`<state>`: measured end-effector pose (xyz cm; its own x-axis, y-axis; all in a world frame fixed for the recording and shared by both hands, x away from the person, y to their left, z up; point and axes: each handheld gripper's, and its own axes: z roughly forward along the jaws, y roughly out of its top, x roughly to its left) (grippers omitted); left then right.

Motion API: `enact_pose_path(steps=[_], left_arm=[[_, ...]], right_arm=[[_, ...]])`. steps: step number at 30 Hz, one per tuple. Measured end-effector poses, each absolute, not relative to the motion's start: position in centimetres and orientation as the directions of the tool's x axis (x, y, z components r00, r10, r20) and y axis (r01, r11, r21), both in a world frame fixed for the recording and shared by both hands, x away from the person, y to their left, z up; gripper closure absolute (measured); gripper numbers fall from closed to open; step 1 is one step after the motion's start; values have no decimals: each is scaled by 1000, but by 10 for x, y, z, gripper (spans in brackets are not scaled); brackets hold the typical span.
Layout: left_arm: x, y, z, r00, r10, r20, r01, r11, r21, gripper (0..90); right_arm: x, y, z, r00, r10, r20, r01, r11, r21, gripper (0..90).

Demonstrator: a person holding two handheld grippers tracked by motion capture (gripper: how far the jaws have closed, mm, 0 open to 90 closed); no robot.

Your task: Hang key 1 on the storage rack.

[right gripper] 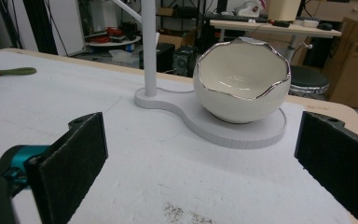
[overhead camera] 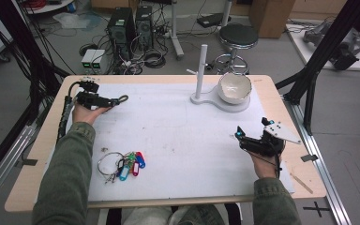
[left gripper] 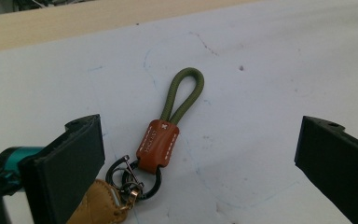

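The white table carries a green-loop keychain at ten o'clock. The left claw stands apart around it, probably for gripping. The right claw, also apart, waits facing the bowl.

A white bowl with a jagged shiny rim sits on a flat white stand. A white pole stands up beside it. A bunch of colourful key tags lies near the front of the bench.
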<state>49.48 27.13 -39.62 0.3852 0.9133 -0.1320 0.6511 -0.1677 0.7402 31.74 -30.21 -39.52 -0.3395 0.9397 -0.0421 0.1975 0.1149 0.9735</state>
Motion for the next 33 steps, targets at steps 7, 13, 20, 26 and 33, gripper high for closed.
enact_pose_path(steps=[7, 13, 20, 26, 33], left_arm=[[515, 269, -408, 383, 917, -107, 699, -213, 682, 20], [520, 273, -416, 378, 919, -109, 724, -221, 653, 29], [520, 272, -416, 379, 923, -65, 712, -246, 657, 130], [520, 272, -420, 382, 923, -51, 722, -264, 640, 195], [521, 267, -423, 390, 921, -15, 715, -293, 635, 348]], right_arm=[[314, -303, -396, -338, 939, -62, 204, 137, 969, 14], [315, -303, -398, -337, 940, -51, 216, 130, 968, 14], [312, -304, -398, -335, 941, -55, 214, 133, 968, 14], [312, -305, -398, -331, 942, -55, 213, 131, 968, 14], [313, -304, -399, -332, 942, -60, 213, 137, 967, 14]])
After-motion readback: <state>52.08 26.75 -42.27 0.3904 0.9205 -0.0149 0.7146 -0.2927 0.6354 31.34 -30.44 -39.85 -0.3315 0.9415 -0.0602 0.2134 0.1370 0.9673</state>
